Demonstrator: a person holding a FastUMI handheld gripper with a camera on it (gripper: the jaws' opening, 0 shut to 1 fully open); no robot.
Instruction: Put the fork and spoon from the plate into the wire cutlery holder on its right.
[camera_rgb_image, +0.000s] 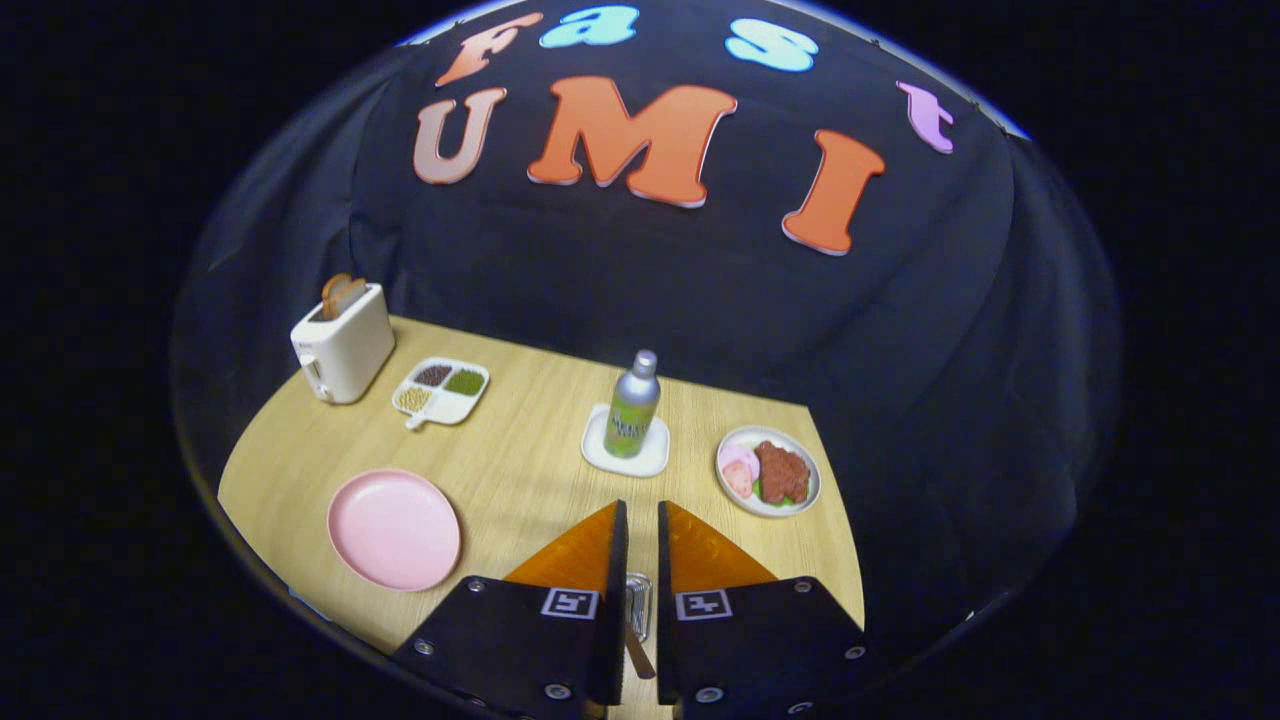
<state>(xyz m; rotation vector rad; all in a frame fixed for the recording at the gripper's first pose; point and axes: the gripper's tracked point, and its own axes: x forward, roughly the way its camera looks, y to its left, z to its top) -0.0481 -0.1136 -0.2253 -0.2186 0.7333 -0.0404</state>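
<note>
Between the nearly closed gripper (640, 520) fingers, a slim metal utensil handle (638, 655) appears pinched above the wire cutlery holder (638, 598); the round pink plate (394, 528) lies bare. A loose grip could drop it outside.

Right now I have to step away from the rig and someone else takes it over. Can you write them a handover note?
Gripper: fingers nearly together, with a thin metal piece in the narrow gap. I cannot tell whether both fingers press on it, nor whether it is cutlery or holder wire.
Plate: left of the fingers, with no cutlery on it.
Done: the plate looks cleared.
Left: probably check that both pieces are in the holder, let go of anything held, and draw back.
</note>
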